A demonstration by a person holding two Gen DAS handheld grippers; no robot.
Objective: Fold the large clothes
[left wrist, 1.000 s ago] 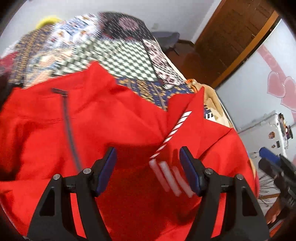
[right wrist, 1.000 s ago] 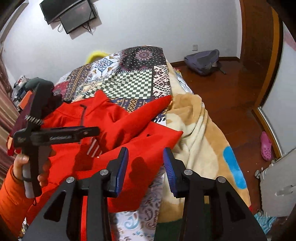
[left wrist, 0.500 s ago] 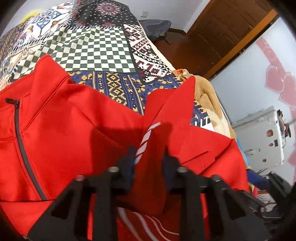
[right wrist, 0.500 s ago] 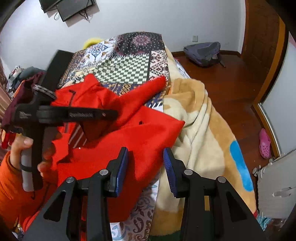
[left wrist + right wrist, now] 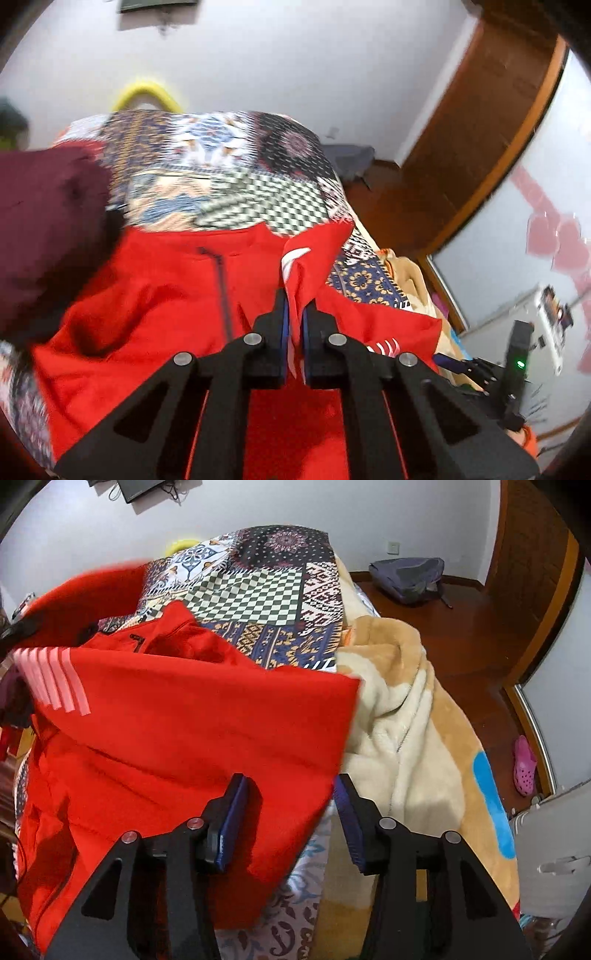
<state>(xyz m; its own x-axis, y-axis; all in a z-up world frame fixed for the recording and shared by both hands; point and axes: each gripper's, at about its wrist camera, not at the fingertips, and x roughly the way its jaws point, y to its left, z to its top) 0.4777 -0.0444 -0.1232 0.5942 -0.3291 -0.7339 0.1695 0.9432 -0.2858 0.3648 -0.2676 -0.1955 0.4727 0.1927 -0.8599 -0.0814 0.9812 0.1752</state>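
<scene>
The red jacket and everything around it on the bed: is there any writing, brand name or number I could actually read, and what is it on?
No text is readable in either view.
Red jacket: white stripes only, no letters visible.
Patchwork bedspread: woven patterns, plus a white mark near its edge, too small to read.
White appliance: stickers or magnets, too blurred to read.
Left gripper: jaws shut on the striped sleeve, no label visible.

Left gripper [image 5: 294, 314] pinches the red jacket's [image 5: 155, 306] striped sleeve [image 5: 303, 258]

Both wrist cameras are looking closely along their fingers, sharing the red zip-up fleece jacket [image 5: 155, 295] [image 5: 192, 738] on the patchwork-quilted bed [image 5: 229, 177] [image 5: 266, 590].
</scene>
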